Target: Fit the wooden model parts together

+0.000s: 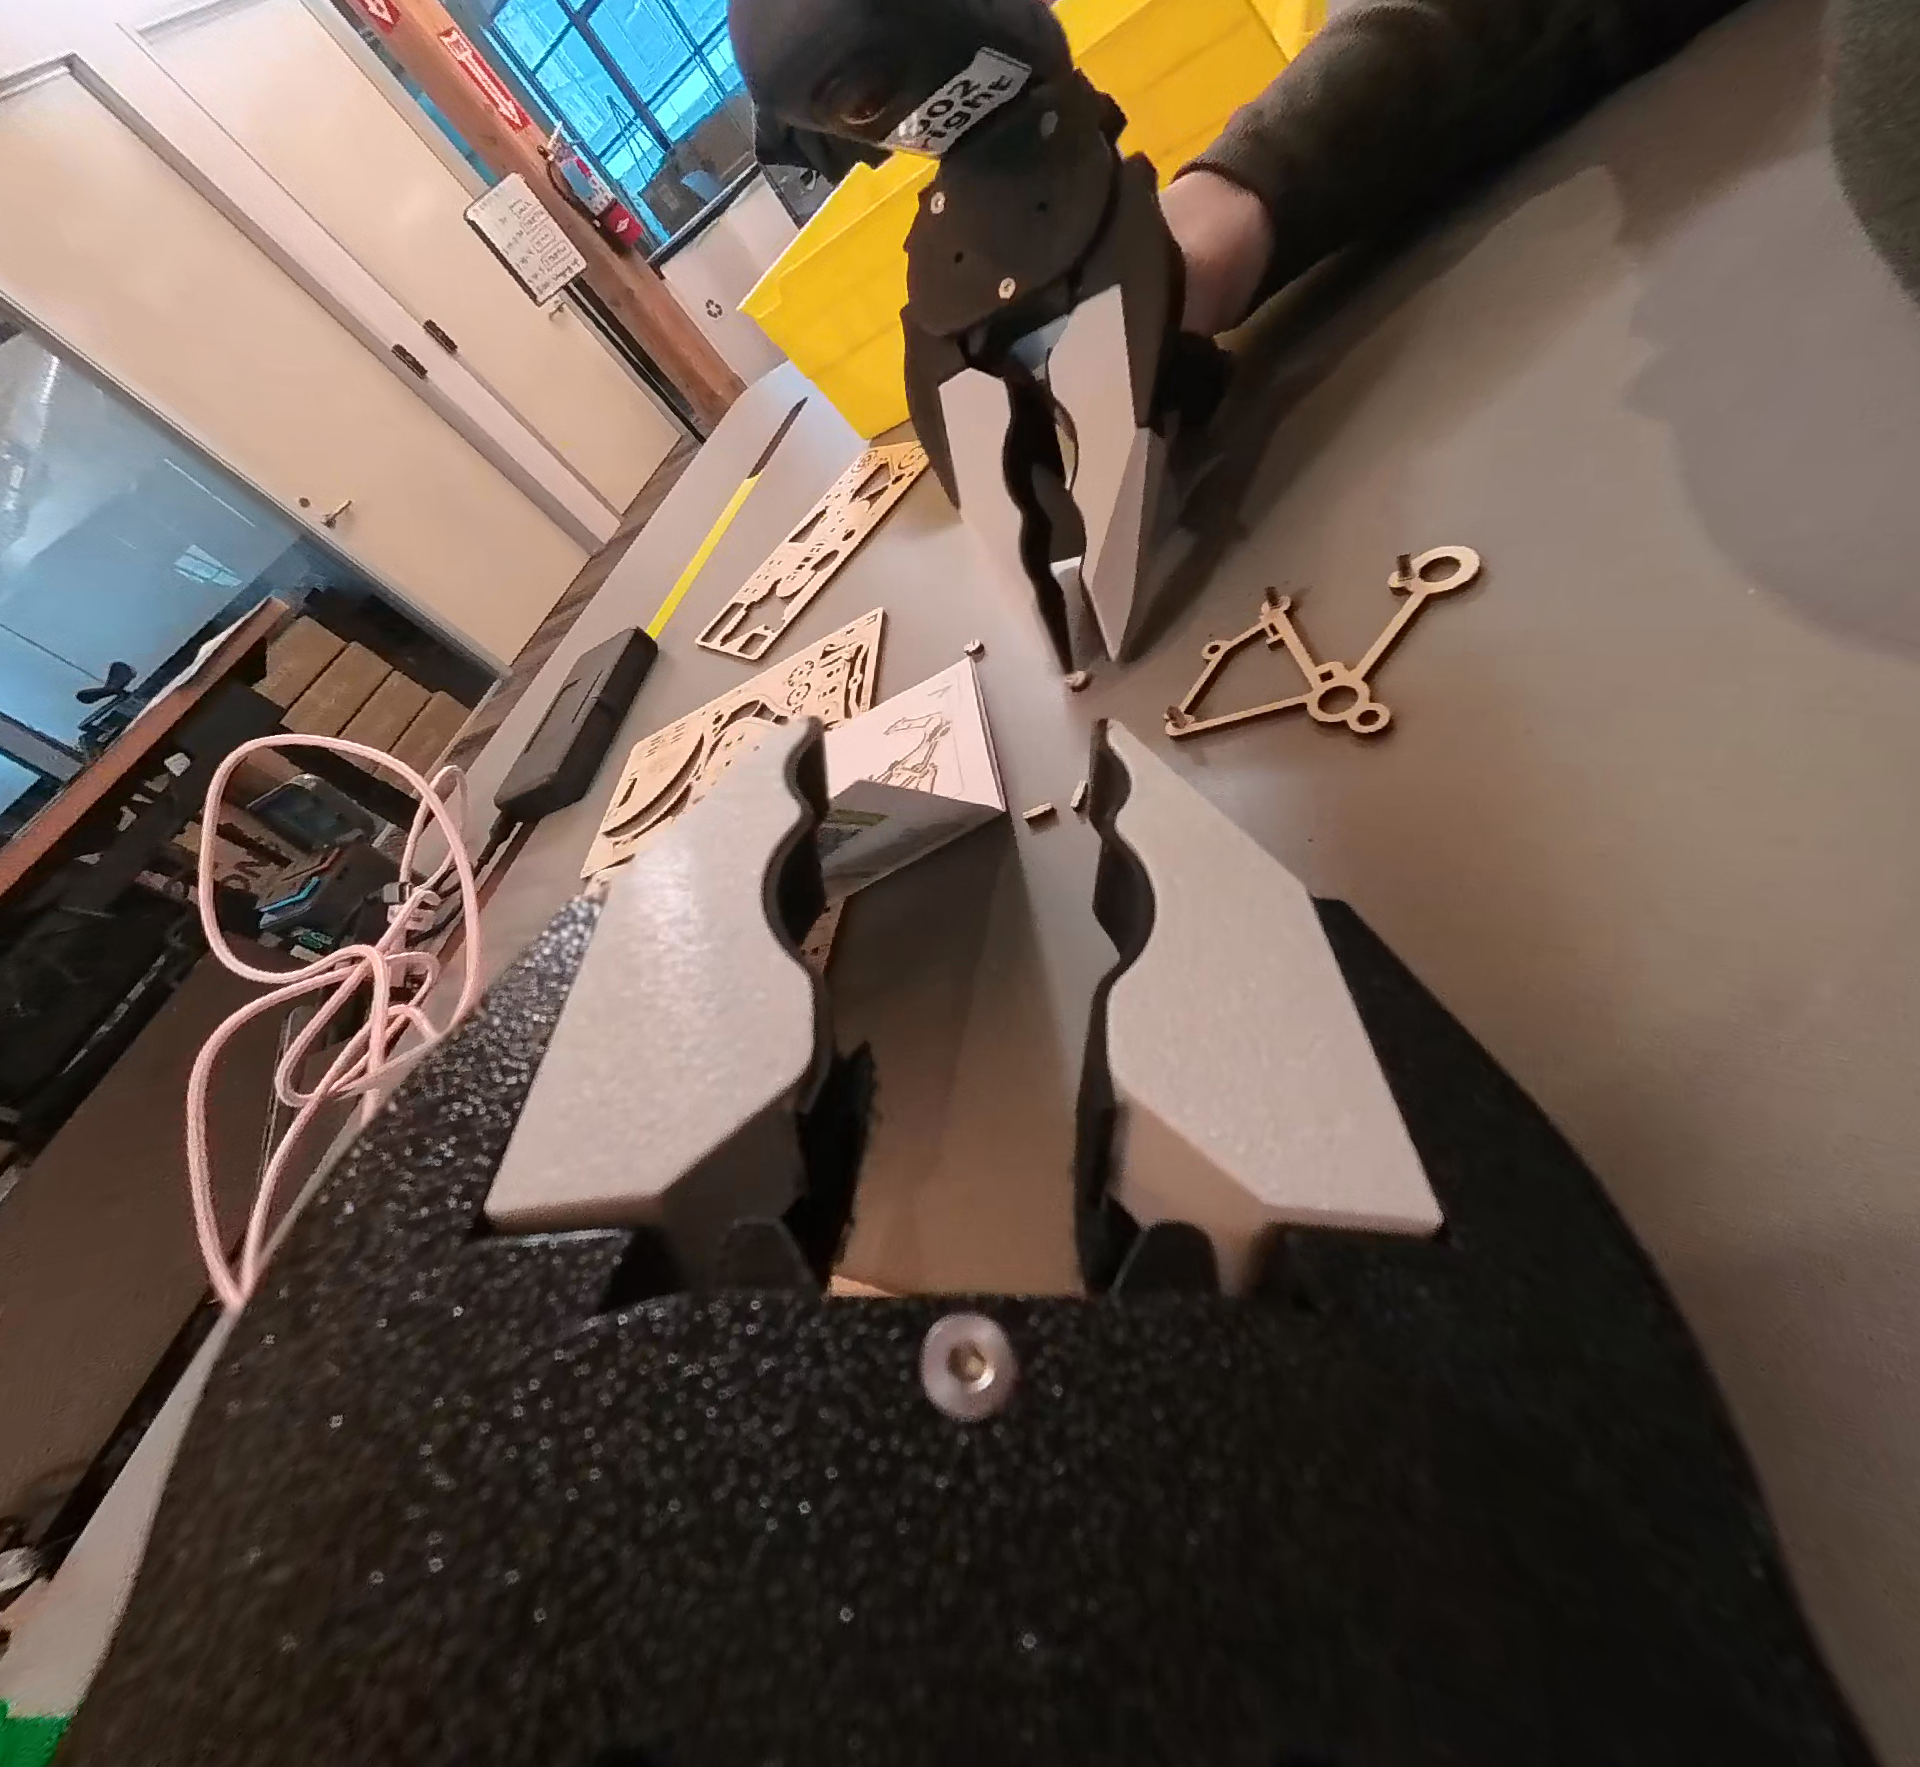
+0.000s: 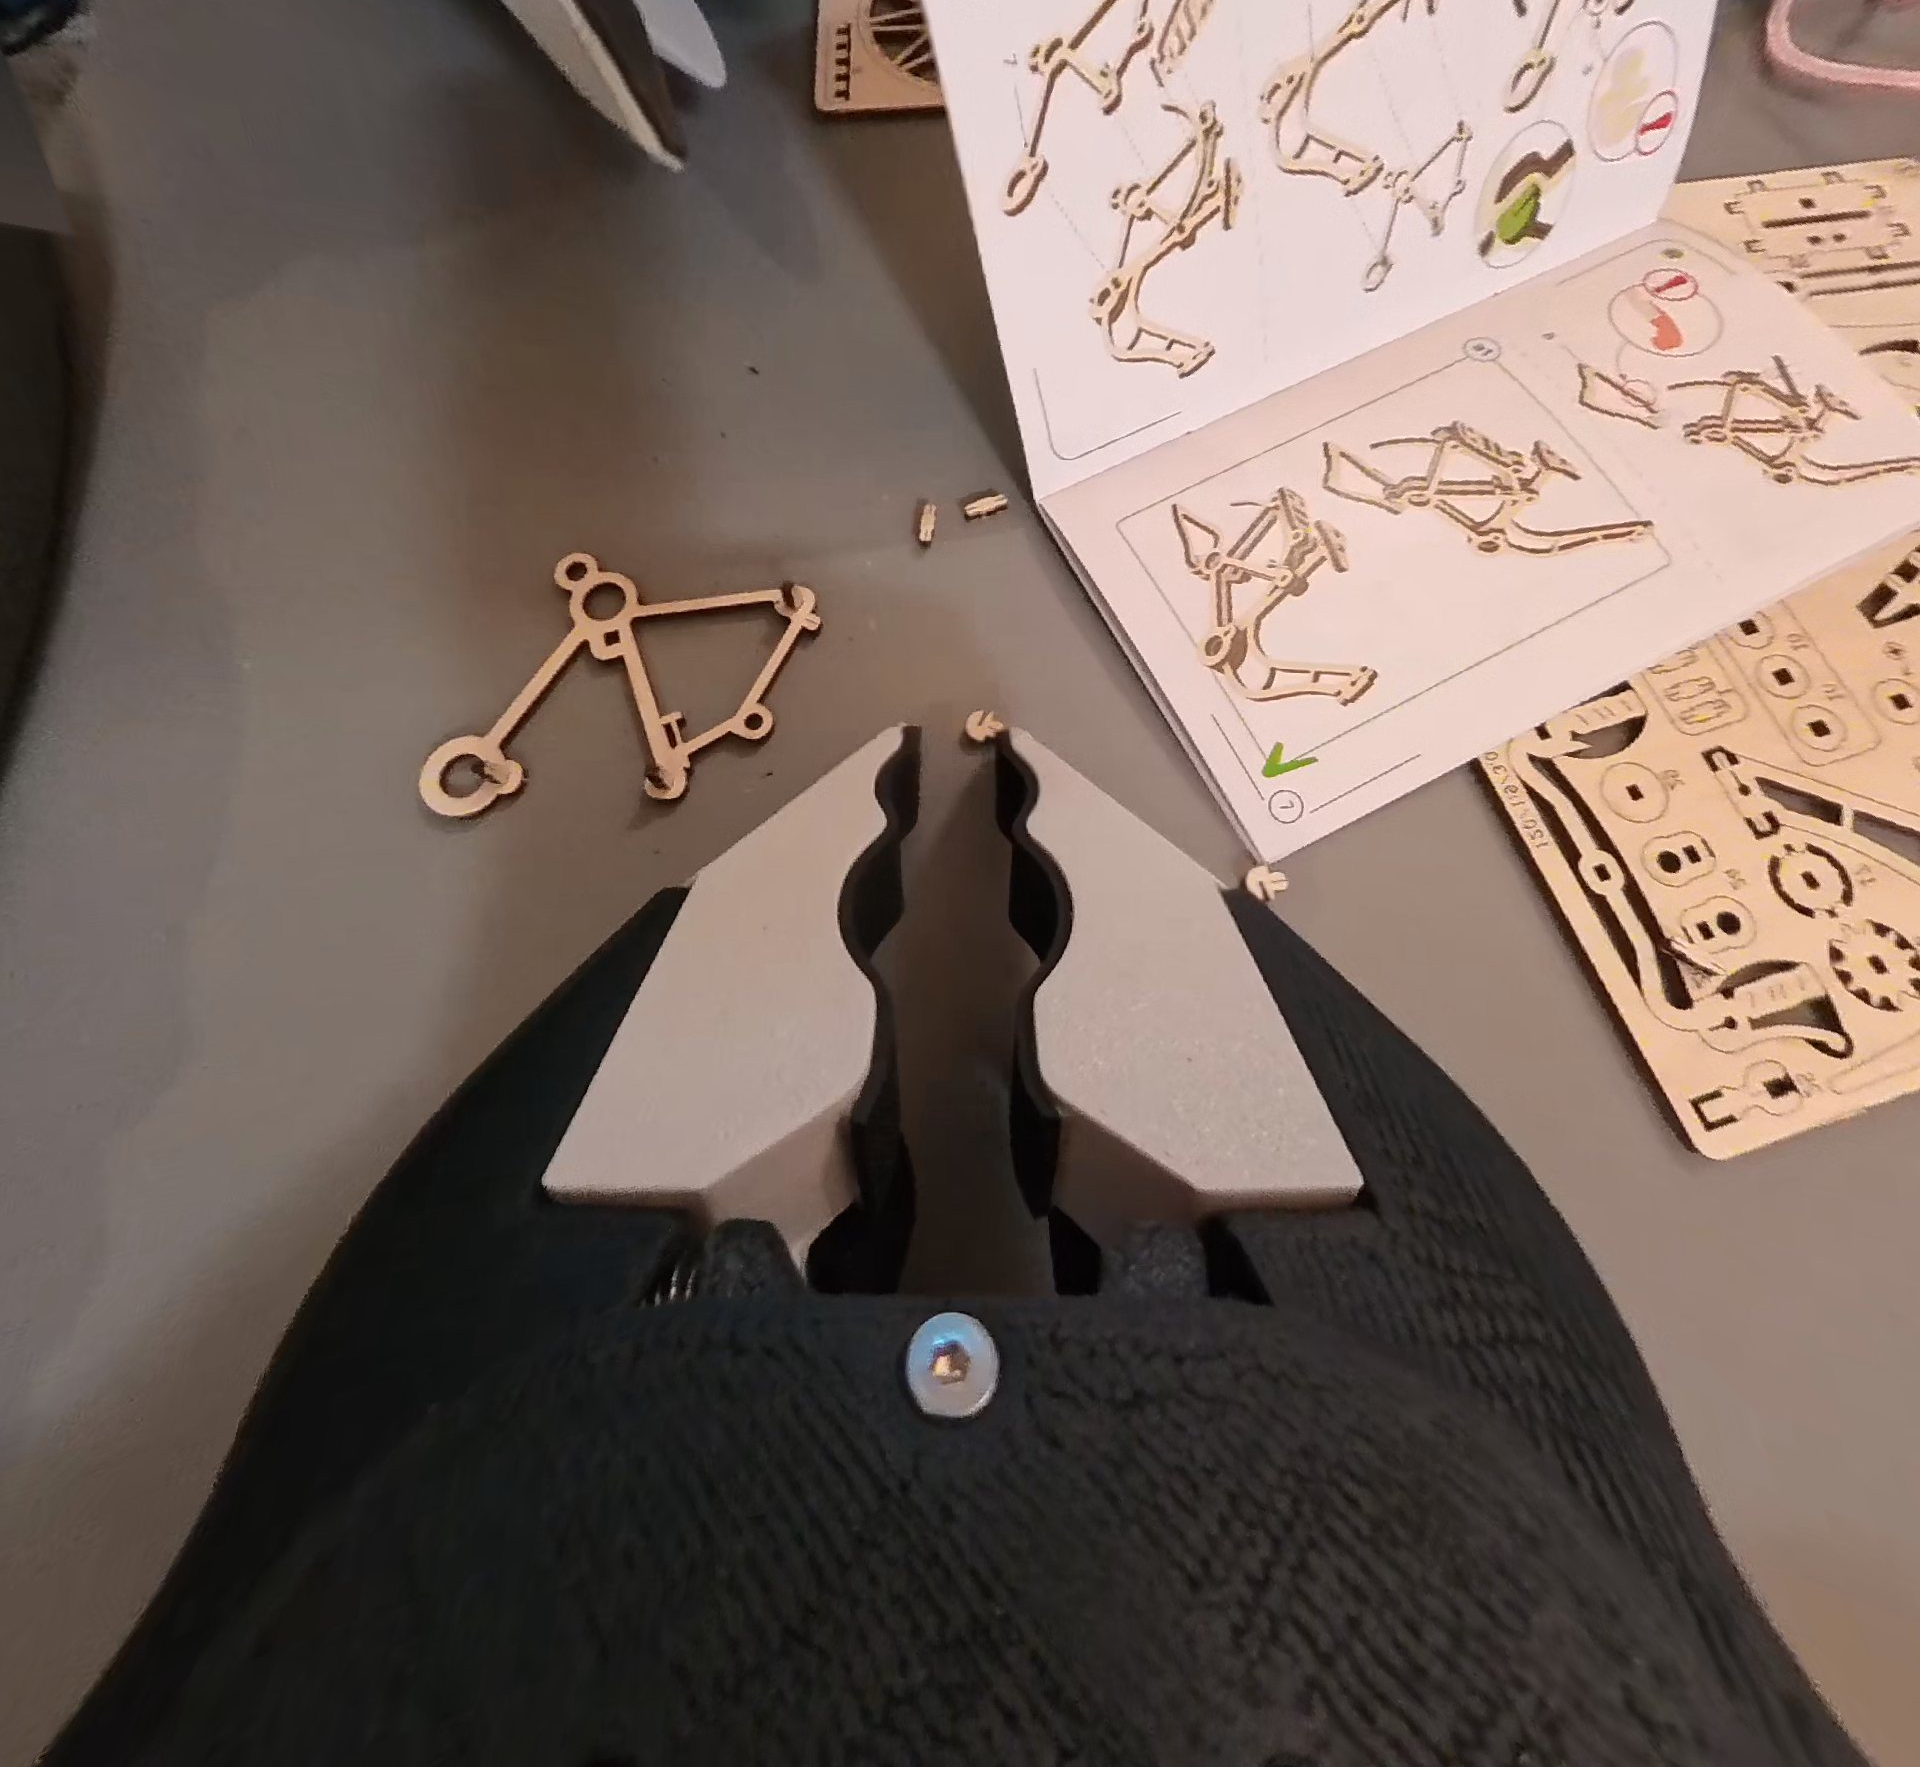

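- Grey tabletop (image 1: 1558,470): seen under all loose items; a yellow strip (image 1: 698,554) runs along its far edge.
- Yellow bins (image 1: 1164,55): stood at the far end of the tabletop; blue and green bins partly seen behind them.
- Black flat box (image 1: 577,730): laid near the tabletop edge, a cable leading from it.
- Pink cord (image 1: 343,948): looped and knotted, hung off the tabletop edge.
- Wooden post (image 1: 499,128): red signs fixed to it, fire extinguisher (image 1: 582,185) mounted beside it.
- Whiteboard (image 1: 525,247): leaned by the post.
- Windows (image 1: 623,3): blue-tinted, noted behind.
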{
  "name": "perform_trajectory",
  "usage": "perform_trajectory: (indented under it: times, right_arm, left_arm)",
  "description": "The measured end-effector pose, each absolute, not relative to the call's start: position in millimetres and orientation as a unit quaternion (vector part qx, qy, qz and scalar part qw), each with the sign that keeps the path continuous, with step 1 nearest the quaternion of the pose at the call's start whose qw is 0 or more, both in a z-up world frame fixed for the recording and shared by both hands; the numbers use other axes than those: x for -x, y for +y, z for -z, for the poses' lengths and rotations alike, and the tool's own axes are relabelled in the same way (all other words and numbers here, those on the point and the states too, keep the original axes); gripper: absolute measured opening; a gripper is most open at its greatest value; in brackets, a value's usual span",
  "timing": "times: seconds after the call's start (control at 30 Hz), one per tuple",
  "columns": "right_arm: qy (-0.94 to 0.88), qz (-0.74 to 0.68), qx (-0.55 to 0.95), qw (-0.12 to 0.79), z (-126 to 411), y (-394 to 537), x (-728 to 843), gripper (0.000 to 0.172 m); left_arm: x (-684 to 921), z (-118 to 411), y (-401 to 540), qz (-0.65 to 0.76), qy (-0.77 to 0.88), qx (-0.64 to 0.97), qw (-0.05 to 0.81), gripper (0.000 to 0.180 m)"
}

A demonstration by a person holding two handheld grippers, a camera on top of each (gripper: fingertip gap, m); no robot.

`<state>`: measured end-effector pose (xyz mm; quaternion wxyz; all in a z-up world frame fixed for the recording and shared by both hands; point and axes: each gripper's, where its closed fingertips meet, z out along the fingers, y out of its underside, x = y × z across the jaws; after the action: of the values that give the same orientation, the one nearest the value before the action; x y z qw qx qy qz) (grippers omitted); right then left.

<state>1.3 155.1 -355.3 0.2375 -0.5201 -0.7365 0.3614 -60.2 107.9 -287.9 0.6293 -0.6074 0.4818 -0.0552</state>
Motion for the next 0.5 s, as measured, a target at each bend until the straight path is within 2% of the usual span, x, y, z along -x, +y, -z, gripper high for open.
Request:
perform_trajectory:
  times: [0.23, 0.5]
  right_arm:
    - [-0.724, -0.369, 0.533, 0.235, 354.0, 159.4, 1.3, 0.015]
    - [-0.733, -0.35, 0.529, 0.244, 357.2, 158.8, 3.0, 0.008]
  left_arm:
    - [56.7, 290.6, 108.2, 0.062, 0.486, 0.608, 0.624, 0.048]
    - [55.8, 293.3, 109.1, 0.066, 0.487, 0.612, 0.619, 0.047]
